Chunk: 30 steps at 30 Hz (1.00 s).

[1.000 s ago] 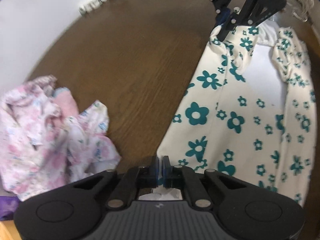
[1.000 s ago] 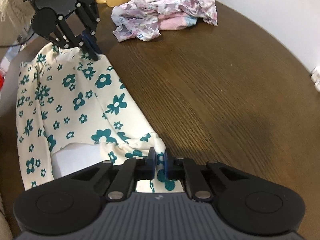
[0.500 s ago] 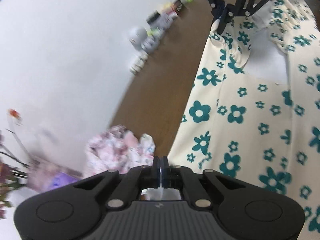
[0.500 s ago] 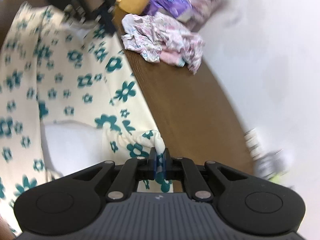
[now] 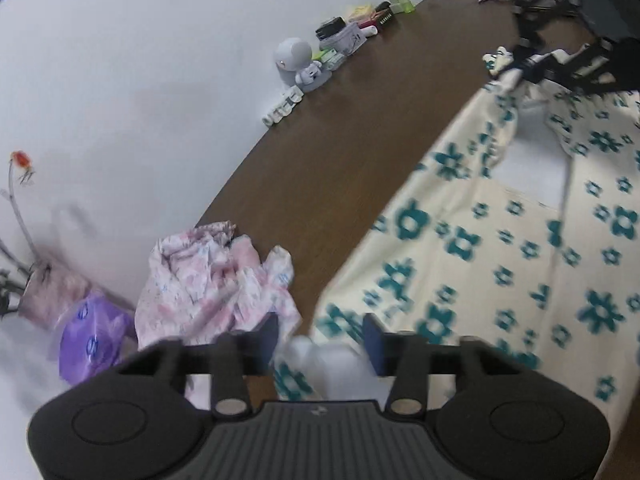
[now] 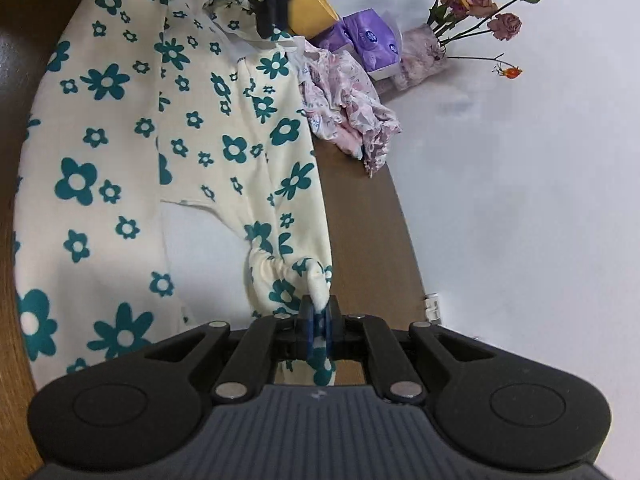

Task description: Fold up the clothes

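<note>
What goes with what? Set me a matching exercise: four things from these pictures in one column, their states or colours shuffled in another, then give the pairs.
Things:
1. left gripper
2. right gripper
3. mug
4. pink garment

States:
A. crumpled in a heap on the table
B. shut on the cream garment
C. yellow
D. open

Pairs: 1-D, 2-B, 3-C, 4-A

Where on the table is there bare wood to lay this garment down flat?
Bare table runs between the floral garment and the clutter along the wall, up to the pink crumpled clothes. Crowded: the corner with the clothes, the purple tissue pack, yellow mug and vase.
</note>
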{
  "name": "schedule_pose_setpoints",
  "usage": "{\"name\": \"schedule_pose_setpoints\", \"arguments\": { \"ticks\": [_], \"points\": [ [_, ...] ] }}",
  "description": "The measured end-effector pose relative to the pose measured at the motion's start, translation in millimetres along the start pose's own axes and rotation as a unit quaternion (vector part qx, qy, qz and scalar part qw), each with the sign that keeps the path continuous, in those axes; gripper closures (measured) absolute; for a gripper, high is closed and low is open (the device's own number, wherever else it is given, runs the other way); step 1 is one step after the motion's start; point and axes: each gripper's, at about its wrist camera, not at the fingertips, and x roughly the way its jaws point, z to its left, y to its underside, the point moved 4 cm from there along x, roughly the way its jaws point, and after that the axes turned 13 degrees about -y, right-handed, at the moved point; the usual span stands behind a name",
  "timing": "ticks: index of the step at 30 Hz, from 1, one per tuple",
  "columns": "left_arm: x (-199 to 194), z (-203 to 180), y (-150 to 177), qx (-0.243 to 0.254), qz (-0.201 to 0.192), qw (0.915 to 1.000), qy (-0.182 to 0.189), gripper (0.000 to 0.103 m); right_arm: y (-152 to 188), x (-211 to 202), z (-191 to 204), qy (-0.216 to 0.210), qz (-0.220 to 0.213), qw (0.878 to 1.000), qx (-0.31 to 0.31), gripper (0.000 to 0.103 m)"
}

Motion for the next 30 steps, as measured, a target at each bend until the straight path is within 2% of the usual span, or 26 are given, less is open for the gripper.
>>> {"name": "schedule_pose_setpoints", "arguments": {
  "ticks": [2,4,6,7,8,10,11,17,22,24,30],
  "points": [
    [16.5,5.8,-8.0,0.022,0.008,0.9994,0.027,0.053,-0.9,1.4,0.9,0.004,0.001,1.0,-0.008,0.099],
    [31.4,6.2,-9.8,0.036,0.025,0.9965,0.07,0.052,-1.1,3.3,4.4,0.009,0.004,1.0,-0.02,0.099],
    [45.9,6.7,-11.5,0.051,0.042,0.9913,0.114,0.055,-1.2,4.6,6.3,0.011,0.006,1.0,-0.028,0.099],
    [51.1,6.8,-12.2,0.057,0.048,0.9887,0.13,0.059,-1.1,4.9,6.9,0.012,0.006,0.999,-0.032,0.099],
    [48.4,5.8,-12.1,0.06,0.042,0.9896,0.124,0.074,-0.7,4.3,7.2,0.013,0.006,0.999,-0.034,0.099],
    [42.9,4.0,-11.9,0.064,0.03,0.9911,0.113,0.095,0.2,3.2,7.8,0.016,0.006,0.999,-0.039,0.099],
    [40.1,3.0,-11.7,0.067,0.024,0.9917,0.107,0.098,0.6,2.7,8.0,0.017,0.006,0.999,-0.041,0.099],
    [22.5,-3.4,-10.5,0.082,-0.013,0.994,0.07,0.101,2.4,1.8,7.4,0.016,0.007,0.999,-0.04,0.099],
    [-17.1,-36.2,5.2,0.127,-0.056,0.9903,-0.013,0.102,2.9,0.0,7.4,0.016,0.009,0.999,-0.037,0.099],
    [-29.2,-48.0,10.0,0.137,-0.066,0.9878,-0.035,0.102,3.1,-2.5,8.8,0.015,0.01,0.999,-0.036,0.099],
    [-57.9,-77.3,21.0,0.153,-0.076,0.9832,-0.064,0.102,4.2,-9.4,17.1,0.022,0.013,0.999,-0.038,0.099]
  ]
}}
